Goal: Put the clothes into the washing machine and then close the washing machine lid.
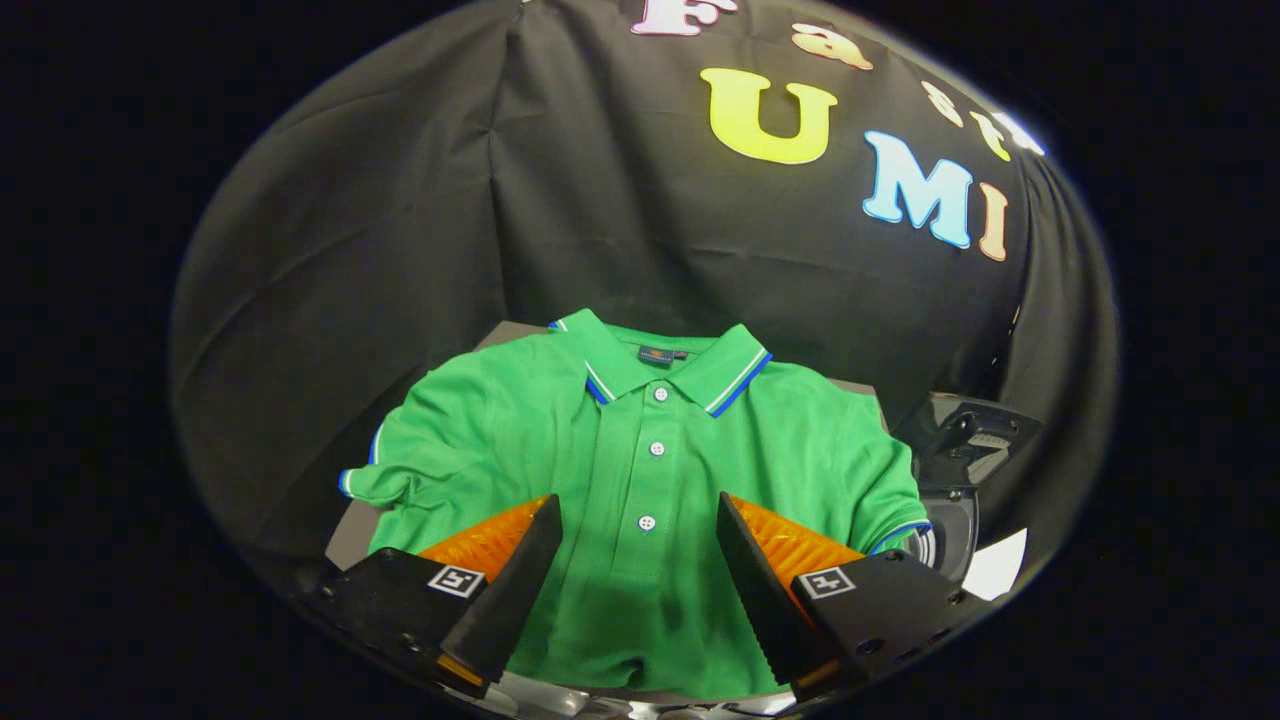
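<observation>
Green cotton polo shirt (640, 480) lies flat, buttoned, across the counter (350, 530) at the frame's centre, collar toward the booth wall. The tool (640, 560) hovers with fingers spread wide over its placket, pinching nothing. Soft, light and floppy, it should bunch easily; pinching a fold mid-chest seems best.

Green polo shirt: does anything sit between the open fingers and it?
Nothing visible does. The green polo shirt lies spread flat, collar away from the gripper, whose fingers stand open over the button placket with only shirt fabric showing between them. A dark machine part sits beside the shirt's sleeve, off the approach line.
</observation>
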The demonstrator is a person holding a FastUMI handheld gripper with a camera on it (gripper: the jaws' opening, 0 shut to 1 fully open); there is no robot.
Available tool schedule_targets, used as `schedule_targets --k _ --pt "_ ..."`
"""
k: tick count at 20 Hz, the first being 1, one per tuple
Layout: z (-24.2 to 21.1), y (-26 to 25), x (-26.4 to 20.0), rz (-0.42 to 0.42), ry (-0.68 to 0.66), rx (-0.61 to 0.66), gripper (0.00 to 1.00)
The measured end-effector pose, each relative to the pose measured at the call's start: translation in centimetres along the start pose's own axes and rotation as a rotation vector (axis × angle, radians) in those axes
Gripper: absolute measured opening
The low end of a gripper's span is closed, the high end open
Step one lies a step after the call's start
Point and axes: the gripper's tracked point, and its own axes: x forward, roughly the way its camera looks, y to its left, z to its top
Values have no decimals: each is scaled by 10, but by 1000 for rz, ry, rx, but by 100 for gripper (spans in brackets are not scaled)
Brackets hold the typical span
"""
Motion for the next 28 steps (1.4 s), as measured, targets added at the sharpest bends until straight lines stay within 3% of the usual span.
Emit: schedule_targets --k 7,12,14,15,17,19,28 --pt "-7 -4 9 33 38 59 98" --pt "-12 10 9 62 34 30 94" --pt "-15 11 4 71 35 32 49" --pt "-16 11 2 81 43 22 48" --pt "-14 14 1 115 40 -27 29" --pt "-15 8 -1 116 17 48 9" --pt "-12 12 -4 114 -18 27 9"
